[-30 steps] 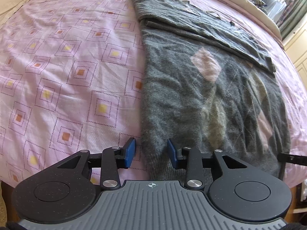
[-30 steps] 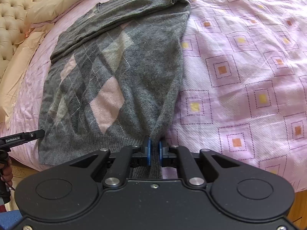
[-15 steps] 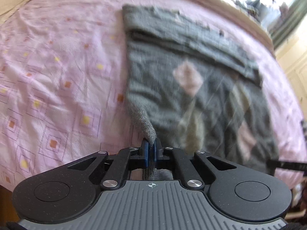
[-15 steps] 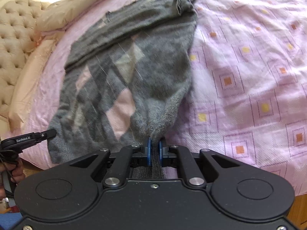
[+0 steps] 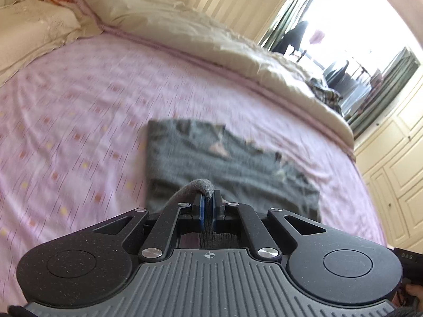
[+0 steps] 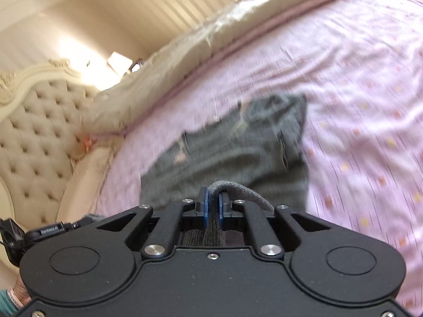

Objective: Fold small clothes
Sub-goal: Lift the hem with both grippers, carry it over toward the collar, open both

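on the bed, both grippers pinch sweater.

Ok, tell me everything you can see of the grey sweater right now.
The grey sweater is fuzzy knit, with pale pink diamond patches showing near its far edge. It lies on the pink bedsheet, its near hem lifted. The left gripper and right gripper each pinch a bunched fold of that hem. Motion blur hides finer detail.
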`<action>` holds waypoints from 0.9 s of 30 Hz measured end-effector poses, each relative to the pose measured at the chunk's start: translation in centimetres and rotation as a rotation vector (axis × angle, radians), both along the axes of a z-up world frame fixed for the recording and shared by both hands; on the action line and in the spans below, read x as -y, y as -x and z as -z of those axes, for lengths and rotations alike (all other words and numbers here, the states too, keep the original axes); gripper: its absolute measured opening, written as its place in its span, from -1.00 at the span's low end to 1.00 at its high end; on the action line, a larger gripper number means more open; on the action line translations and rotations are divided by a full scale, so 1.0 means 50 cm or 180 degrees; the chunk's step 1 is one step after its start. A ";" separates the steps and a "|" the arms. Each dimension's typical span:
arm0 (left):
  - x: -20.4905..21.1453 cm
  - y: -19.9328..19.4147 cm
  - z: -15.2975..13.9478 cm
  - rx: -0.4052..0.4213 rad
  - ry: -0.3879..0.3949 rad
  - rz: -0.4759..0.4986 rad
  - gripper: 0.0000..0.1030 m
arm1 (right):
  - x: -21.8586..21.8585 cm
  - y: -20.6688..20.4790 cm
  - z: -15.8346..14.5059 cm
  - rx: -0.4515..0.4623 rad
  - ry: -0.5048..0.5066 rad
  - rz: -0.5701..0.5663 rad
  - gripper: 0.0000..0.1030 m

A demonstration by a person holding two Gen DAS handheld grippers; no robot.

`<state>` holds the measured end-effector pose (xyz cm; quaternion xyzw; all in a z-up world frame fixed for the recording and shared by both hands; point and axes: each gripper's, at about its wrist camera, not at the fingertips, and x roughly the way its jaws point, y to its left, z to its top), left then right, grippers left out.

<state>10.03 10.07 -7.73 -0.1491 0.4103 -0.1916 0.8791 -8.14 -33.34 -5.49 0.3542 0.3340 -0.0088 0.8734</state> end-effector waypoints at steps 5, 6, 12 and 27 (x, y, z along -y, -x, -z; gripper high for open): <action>0.047 -0.117 -0.007 0.0083 0.0021 -0.0024 -0.90 | 0.048 -0.144 -0.007 0.0031 0.0042 0.0171 -0.80; 0.057 -0.138 -0.002 0.0080 0.0005 -0.0013 -0.90 | 0.056 -0.175 0.000 -0.0018 0.0056 0.0198 -0.80; 0.100 -0.267 0.076 -0.0181 -0.0119 -0.0051 -0.90 | 0.085 -0.318 0.073 -0.0361 0.0179 0.0252 -0.80; 0.129 -0.406 0.144 -0.0301 -0.0571 -0.0143 -0.18 | 0.126 -0.449 0.162 -0.0753 0.0472 0.0534 -0.42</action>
